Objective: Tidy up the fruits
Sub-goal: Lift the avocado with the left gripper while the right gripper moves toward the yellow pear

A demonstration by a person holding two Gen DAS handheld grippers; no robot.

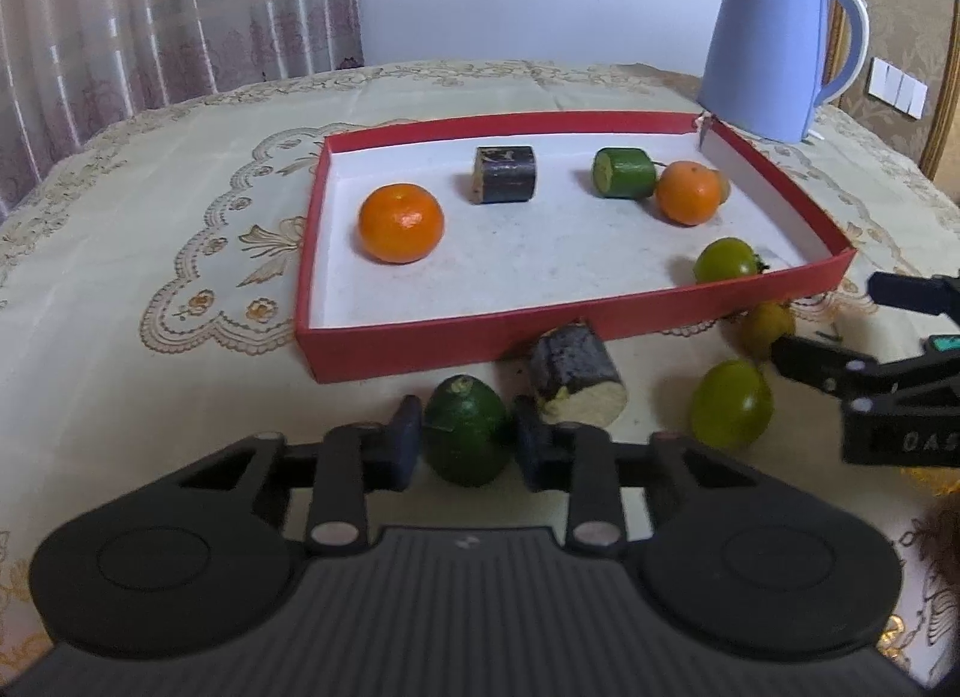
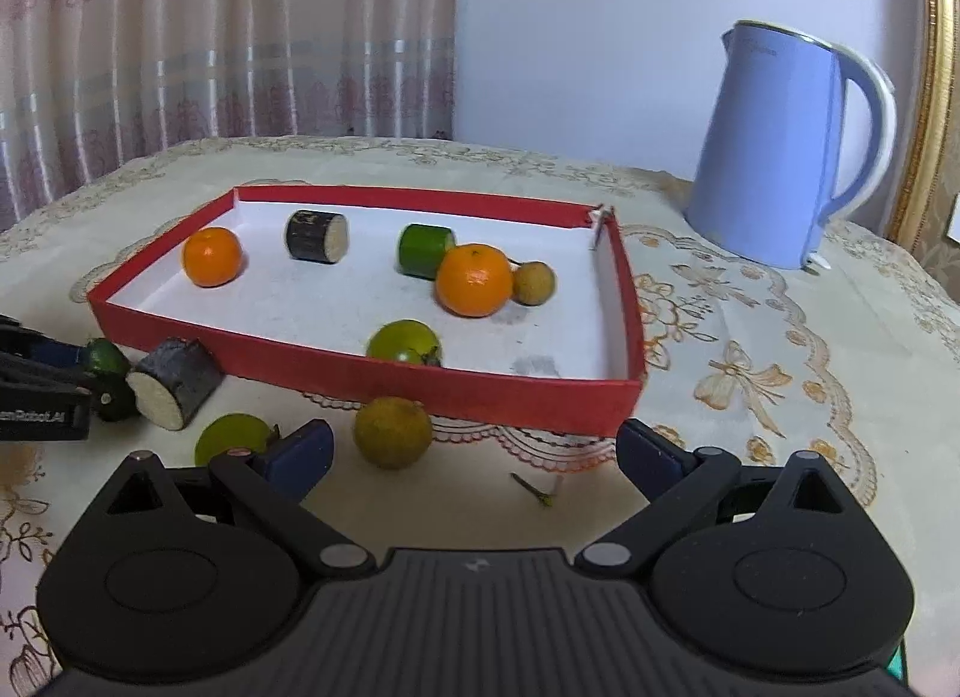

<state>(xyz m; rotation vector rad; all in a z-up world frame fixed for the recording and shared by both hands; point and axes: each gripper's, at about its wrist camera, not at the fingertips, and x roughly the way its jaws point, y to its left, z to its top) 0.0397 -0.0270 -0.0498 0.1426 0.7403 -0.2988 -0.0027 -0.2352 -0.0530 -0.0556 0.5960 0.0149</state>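
My left gripper is shut on a dark green fruit that rests on the tablecloth in front of the red tray; the same gripper and fruit show at the left edge of the right wrist view. My right gripper stands wide open, low over the cloth. A yellowish fruit lies between its fingers, touching neither. Beside the left finger lies a light green fruit. A dark cut stalk piece leans against the tray's front wall. The tray holds two oranges and several other pieces.
A blue kettle stands behind the tray's far right corner. A small green stem scrap lies on the cloth by the right gripper. The embroidered tablecloth reaches left of the tray, with curtains behind the table.
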